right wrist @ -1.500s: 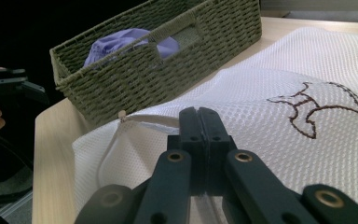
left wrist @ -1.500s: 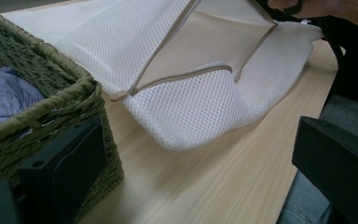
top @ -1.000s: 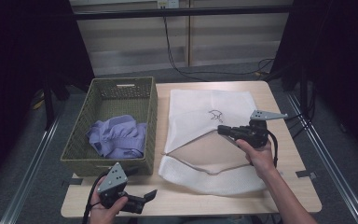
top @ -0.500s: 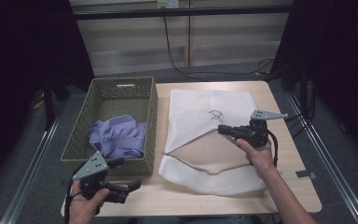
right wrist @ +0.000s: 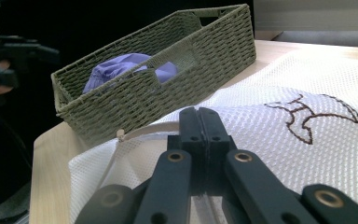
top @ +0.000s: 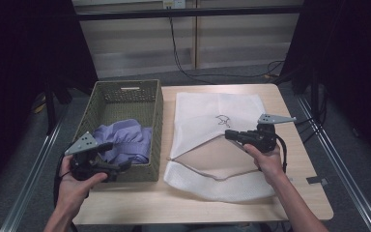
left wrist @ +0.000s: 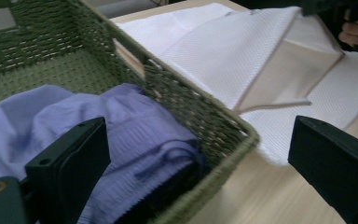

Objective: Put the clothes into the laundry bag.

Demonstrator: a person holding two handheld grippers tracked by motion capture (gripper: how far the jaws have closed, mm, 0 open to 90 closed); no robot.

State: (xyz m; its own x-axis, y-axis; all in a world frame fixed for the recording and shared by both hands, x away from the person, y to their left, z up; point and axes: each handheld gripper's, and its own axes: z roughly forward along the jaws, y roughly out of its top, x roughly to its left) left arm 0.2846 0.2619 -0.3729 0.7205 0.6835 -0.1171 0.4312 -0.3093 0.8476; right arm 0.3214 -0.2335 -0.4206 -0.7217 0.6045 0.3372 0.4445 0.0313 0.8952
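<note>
Left gripper (top: 121,166) has risen to the basket's (top: 157,116) six-o'clock rim, jaws wide; wooden table (top: 299,193), dark surrounds; right gripper (top: 229,135) pinches the mesh bag (top: 207,108).

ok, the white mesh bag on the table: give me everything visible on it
The white mesh laundry bag lies flat on the light wooden table, right of the green woven basket and close beside it. Fine netted fabric, a dark embroidered outline motif near the middle. Its zip opening runs across the bag; the right gripper is shut on the upper edge and holds it lifted, so the mouth gapes and bare tabletop-coloured inside shows. The lower half stays flat.
</note>
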